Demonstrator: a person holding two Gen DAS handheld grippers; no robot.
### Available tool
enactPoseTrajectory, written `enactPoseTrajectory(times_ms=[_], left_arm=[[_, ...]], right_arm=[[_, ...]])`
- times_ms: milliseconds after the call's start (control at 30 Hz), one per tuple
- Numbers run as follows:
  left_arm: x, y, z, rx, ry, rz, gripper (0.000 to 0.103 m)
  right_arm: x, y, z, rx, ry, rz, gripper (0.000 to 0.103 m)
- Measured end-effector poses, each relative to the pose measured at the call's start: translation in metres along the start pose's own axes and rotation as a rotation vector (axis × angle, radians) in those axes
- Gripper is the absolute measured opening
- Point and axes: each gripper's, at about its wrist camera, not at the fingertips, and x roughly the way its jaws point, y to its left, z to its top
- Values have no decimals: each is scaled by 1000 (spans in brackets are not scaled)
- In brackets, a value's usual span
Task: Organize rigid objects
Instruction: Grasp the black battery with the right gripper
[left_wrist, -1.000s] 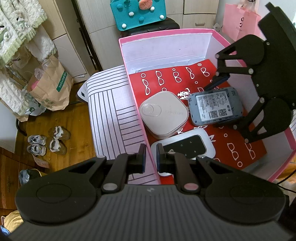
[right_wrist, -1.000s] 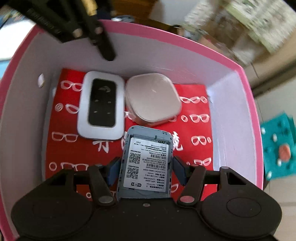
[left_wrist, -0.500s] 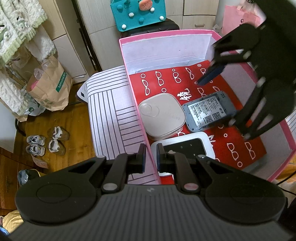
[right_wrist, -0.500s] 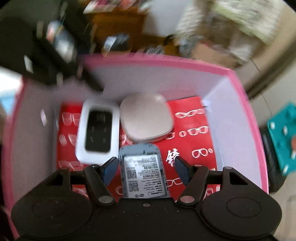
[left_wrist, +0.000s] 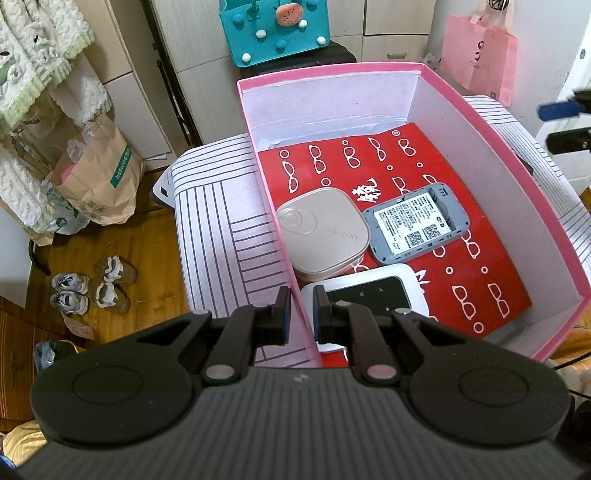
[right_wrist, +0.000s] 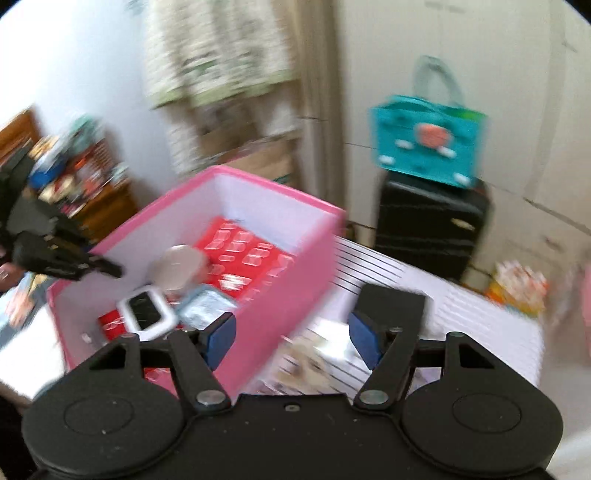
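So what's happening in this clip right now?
A person with a two-finger tool in each hand is sorting small devices into a pink box. The left tool is shut on the box's side wall, steadying it. Inside lie a beige square device, a grey pocket router label up, and a white pocket router. The right tool is open and empty, outside the box over the striped surface, near a flat black object.

Both wrist cams angled down, sharing pink box (left_wrist: 498, 122)
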Motion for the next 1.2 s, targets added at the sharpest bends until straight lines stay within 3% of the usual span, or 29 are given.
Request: enactPoseTrajectory(times_ms=[267,367,633,1200], left_arm=[[-1,2,-1,-1,-7,-11,11],[-1,4,-1,-17,-7,-19,11],[-1,4,-1,-19,-8,-22,11],[0,7,-2,-33,-15,-39,12]], right_arm=[[17,-41,-60,137,-70,-171,72],[32,-41,-81,205,-96,-126,71],[61,-47,-90,105,-32,-268,71],[74,-66,-81,89,43,-212,76]])
